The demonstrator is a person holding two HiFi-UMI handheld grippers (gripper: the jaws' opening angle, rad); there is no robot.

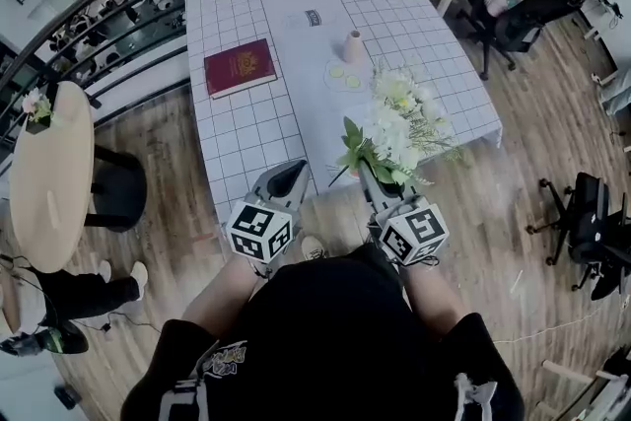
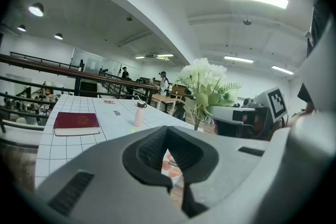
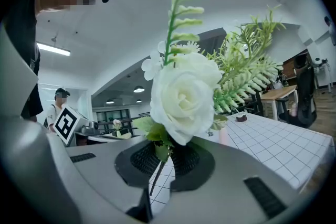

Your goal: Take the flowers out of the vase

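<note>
Right gripper [image 3: 160, 165] around flowers [image 3: 184, 94] (pink vase [image 1: 353, 46], red book [image 1: 240, 67] beyond on table [image 1: 256, 153])

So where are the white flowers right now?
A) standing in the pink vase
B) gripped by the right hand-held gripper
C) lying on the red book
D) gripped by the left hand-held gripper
B: the white flowers rise from the right hand-held gripper, whose jaws are closed on the stem, while the pink vase stands on the table with no flowers in it.
</note>
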